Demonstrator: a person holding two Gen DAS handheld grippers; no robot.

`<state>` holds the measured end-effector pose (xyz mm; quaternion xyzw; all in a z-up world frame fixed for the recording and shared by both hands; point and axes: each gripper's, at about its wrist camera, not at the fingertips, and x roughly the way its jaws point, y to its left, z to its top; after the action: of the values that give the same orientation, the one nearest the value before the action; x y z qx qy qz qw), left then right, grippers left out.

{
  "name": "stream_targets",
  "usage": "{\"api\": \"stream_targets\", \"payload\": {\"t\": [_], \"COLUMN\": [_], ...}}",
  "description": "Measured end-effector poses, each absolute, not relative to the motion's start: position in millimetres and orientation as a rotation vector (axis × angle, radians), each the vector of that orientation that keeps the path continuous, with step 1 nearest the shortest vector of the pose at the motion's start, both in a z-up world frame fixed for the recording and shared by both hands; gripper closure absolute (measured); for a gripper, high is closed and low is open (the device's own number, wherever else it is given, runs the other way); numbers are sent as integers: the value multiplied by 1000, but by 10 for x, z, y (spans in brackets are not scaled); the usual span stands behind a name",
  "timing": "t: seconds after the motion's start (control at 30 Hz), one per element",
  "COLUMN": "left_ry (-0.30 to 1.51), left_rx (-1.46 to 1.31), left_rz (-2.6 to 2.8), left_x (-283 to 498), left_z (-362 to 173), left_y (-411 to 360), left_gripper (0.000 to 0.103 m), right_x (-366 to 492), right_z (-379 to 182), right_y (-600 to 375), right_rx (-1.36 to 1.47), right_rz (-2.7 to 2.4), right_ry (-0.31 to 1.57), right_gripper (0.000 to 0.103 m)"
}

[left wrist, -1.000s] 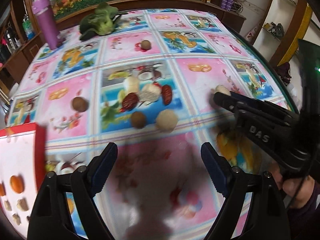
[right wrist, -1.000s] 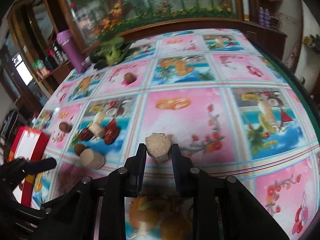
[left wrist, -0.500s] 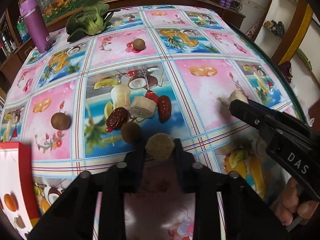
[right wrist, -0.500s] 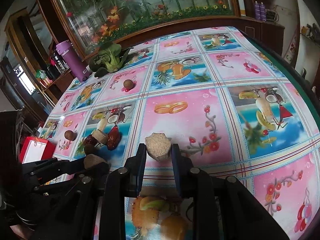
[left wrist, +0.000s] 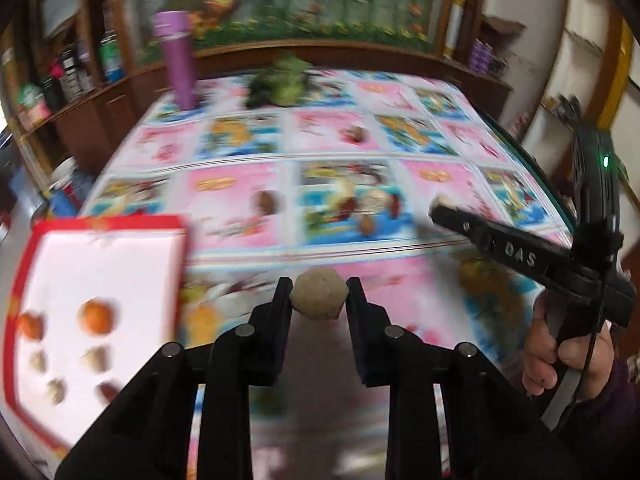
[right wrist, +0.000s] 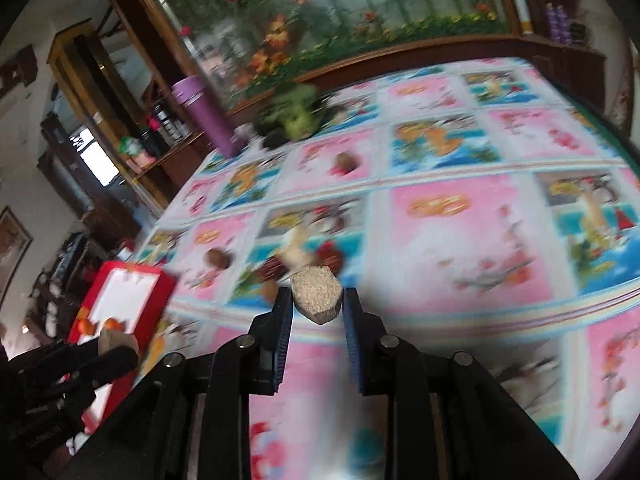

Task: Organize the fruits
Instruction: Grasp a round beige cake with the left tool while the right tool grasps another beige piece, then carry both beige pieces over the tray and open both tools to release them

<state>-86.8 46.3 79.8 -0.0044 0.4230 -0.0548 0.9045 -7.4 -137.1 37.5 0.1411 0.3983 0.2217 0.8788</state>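
Note:
My left gripper (left wrist: pixel 319 295) is shut on a round beige fruit (left wrist: pixel 319 294), held above the table near its front. The right gripper (right wrist: pixel 317 300) is shut on a beige hexagonal piece (right wrist: pixel 317 299), also lifted off the cloth. A red-rimmed white box (left wrist: pixel 92 300) lies at the left, with two orange fruits (left wrist: pixel 95 317) and several beige pieces inside. A loose cluster of red dates and pale pieces (left wrist: pixel 360 204) sits mid-table, with brown round fruits (left wrist: pixel 265 202) nearby. In the left wrist view the right gripper (left wrist: pixel 440 206) shows at the right, held by a hand (left wrist: pixel 560 356).
A purple tumbler (left wrist: pixel 179 65) and a green leafy vegetable (left wrist: pixel 284 84) stand at the table's far side. Another brown fruit (left wrist: pixel 357 134) lies further back. A wooden ledge with plants runs behind. The table's curved edge (left wrist: pixel 532 176) is at the right. Both views are motion-blurred.
The left gripper closed on the round beige fruit, lifted it and swung left toward the red box. The right gripper, still holding the hexagonal piece, also moved left.

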Motion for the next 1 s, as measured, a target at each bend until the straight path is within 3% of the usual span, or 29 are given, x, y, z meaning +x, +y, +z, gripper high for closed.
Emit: {"api": "stream_targets", "payload": {"t": [0.4,0.63,1.0], "left_ry": [830,864,957], "left_rx": [-146,-163,-139], "left_rz": [279,289,316], "left_x": [-1417,-1216,-875], "left_z": [787,629,379], "left_y": [2262,2524,2662], "left_gripper": [74,74,74], "right_x": [-484,-339,-44], "right_z": [774,621,334], "right_y": [608,1357,1612], "right_rx": [80,13,23], "right_rz": [831,842,804], "right_ry": [830,849,970], "right_gripper": [79,79,79]}}
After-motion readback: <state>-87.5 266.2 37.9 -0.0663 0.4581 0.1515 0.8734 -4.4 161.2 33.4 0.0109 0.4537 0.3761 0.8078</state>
